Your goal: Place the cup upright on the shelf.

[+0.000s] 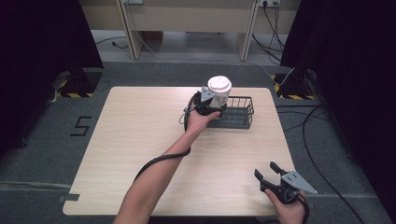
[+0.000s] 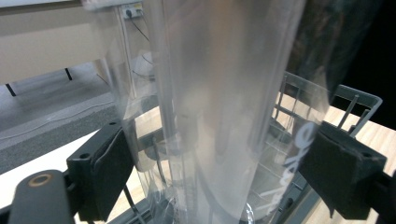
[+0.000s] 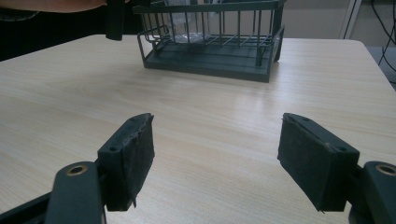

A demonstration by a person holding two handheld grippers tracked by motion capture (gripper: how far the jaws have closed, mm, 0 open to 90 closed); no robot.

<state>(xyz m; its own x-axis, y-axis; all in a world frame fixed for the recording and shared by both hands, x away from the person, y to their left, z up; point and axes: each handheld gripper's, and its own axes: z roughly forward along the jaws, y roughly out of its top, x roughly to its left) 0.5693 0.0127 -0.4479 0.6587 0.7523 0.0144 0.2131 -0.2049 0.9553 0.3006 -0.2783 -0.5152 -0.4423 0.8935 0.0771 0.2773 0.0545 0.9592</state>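
A clear plastic cup [image 1: 219, 88] with a white lid stands upright in the left end of a dark wire basket [image 1: 239, 114] at the back of the table. My left gripper [image 1: 215, 103] is shut on the cup from the near side. In the left gripper view the cup [image 2: 219, 116] spans the gap and both pads [image 2: 114, 172] press its wall, with the basket rim [image 2: 355, 98] behind. My right gripper [image 1: 265, 170] is open above the near right corner of the table. In the right gripper view its jaws [image 3: 215, 144] hold nothing, and the basket [image 3: 210, 60] with the cup base [image 3: 187, 30] lies ahead.
The light wooden table [image 1: 140, 154] carries just the basket. Beyond its far edge are grey floor, a pale bench [image 1: 187, 18], cables [image 1: 308, 130] and black curtains on both sides. A cable [image 1: 159, 161] trails along the left forearm.
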